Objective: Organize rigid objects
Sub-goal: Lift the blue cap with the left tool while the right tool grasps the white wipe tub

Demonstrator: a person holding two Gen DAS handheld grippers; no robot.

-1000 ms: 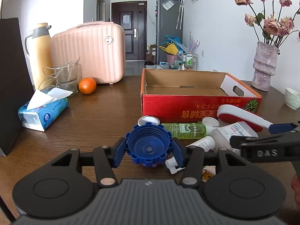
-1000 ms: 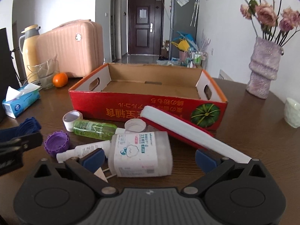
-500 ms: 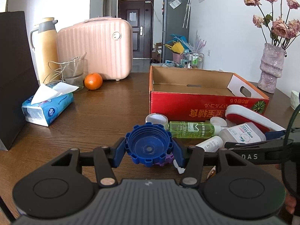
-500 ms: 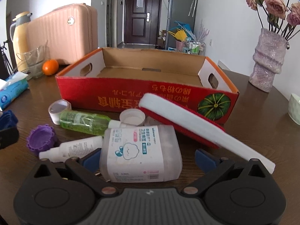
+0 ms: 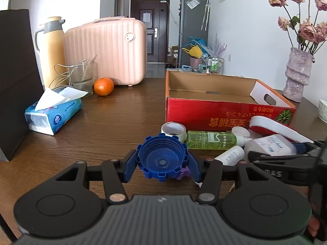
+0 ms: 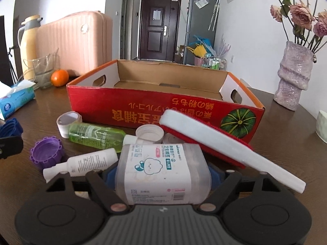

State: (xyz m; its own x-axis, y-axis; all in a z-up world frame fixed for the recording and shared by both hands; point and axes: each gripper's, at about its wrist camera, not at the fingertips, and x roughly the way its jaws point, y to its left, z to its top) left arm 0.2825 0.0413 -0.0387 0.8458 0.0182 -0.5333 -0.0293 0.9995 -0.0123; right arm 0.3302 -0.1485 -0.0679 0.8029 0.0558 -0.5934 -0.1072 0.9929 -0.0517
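My left gripper (image 5: 162, 161) is shut on a blue ribbed cap (image 5: 161, 157), held just above the wooden table. A purple cap (image 6: 46, 152) lies below and beside it. My right gripper (image 6: 162, 175) is closing on a clear cotton swab box (image 6: 161, 169), with its blue pads meeting the box's two sides. Around the box lie a green bottle (image 6: 96, 135), a small white bottle (image 6: 90, 161), a tape roll (image 6: 68, 122), a white cap (image 6: 149, 132) and a red-and-white brush (image 6: 214, 143). Behind them stands an open red cardboard box (image 6: 143, 106), with nothing in the part of its inside that I see.
At the left are a tissue pack (image 5: 53, 112), an orange (image 5: 103, 86), a glass jug (image 5: 82, 75), a thermos (image 5: 52, 47), a pink suitcase (image 5: 106, 51) and a black bag (image 5: 16, 77). A vase (image 6: 292, 77) and a white bowl (image 6: 323, 128) stand at the right.
My right gripper moved in around the swab box and its jaws narrowed from wide open onto the box's sides. The left gripper kept still with the blue cap.
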